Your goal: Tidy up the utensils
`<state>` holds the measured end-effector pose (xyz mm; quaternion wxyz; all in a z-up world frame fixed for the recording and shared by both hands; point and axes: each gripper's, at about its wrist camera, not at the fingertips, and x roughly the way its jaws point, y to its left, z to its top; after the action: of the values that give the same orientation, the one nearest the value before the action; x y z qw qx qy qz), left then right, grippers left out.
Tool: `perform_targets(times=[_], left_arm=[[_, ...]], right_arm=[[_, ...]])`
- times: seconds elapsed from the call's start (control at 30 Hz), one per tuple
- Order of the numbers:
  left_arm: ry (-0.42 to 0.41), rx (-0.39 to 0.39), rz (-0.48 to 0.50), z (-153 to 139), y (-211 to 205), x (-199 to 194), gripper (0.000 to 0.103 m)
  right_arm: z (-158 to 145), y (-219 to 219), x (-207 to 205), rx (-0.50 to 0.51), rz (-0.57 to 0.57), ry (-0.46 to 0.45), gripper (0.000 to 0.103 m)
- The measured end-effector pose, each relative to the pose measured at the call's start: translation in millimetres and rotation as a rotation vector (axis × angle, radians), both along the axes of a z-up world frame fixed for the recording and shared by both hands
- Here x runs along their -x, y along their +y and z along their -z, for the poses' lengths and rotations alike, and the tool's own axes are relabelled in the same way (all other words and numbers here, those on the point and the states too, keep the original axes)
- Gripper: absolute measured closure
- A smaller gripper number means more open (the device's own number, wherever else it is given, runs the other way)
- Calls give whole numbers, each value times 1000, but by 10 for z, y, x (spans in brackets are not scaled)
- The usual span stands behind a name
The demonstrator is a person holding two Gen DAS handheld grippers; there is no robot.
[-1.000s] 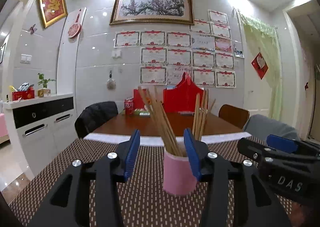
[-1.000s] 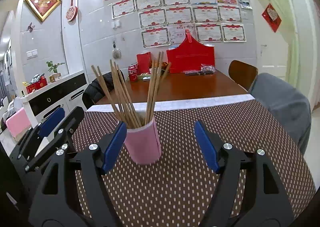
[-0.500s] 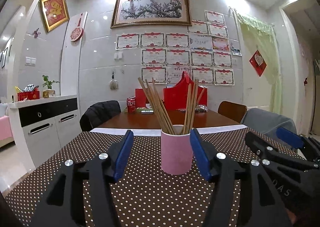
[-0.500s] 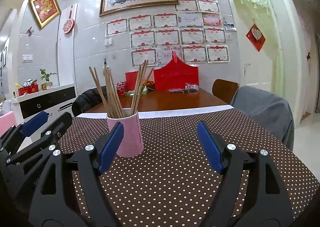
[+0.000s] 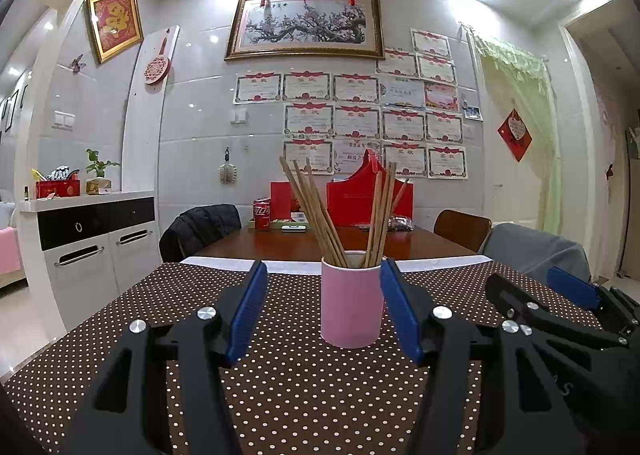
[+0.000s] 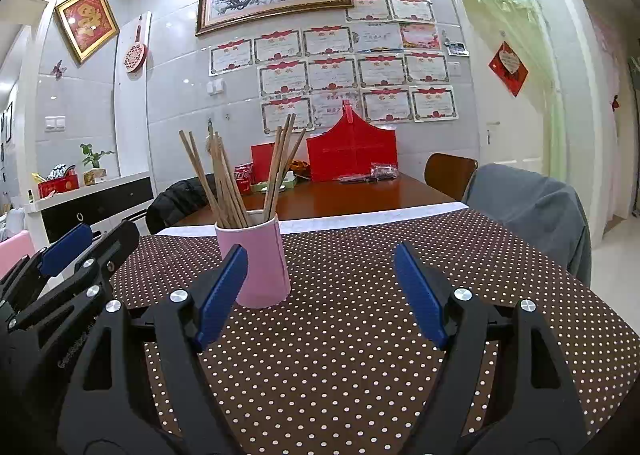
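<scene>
Cup: smooth pink cylindrical cup (image 5: 352, 305), upright on the dotted brown worktop cloth (image 5: 304, 383).
Chopsticks: thin wooden chopsticks (image 5: 320, 215), lower ends hidden inside.
Left gripper (image 5: 324, 311): jaws just widened, apart, pads off the cup between them.
Right gripper (image 6: 320, 293): jaws apart, empty.

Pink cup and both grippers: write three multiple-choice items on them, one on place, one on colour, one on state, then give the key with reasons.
1. Where does the pink cup stand?
A. On the dotted brown tablecloth
B. On the white sideboard
C. On a chair seat

2. What colour are the pads on the fingers of the left gripper?
A. Red
B. Blue
C. Green

3. What state is the right gripper in?
A. Shut on the cup
B. Shut on a chopstick
C. Open, holding nothing

Key:
1 A, the cup's base rests on the dotted cloth in both views.
2 B, both pads show blue against the black frame.
3 C, its jaws stand wide apart over bare cloth, with the cup and its chopsticks ahead and off to the left.
</scene>
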<state>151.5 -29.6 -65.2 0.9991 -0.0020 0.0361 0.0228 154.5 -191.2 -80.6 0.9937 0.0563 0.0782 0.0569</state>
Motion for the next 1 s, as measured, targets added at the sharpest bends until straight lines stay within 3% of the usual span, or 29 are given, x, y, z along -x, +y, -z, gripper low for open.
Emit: perform_targets(times=[1.0], left_arm=[[14, 8, -23, -8, 69, -8, 39]], right_arm=[[15, 61, 83, 5, 22, -5, 24]])
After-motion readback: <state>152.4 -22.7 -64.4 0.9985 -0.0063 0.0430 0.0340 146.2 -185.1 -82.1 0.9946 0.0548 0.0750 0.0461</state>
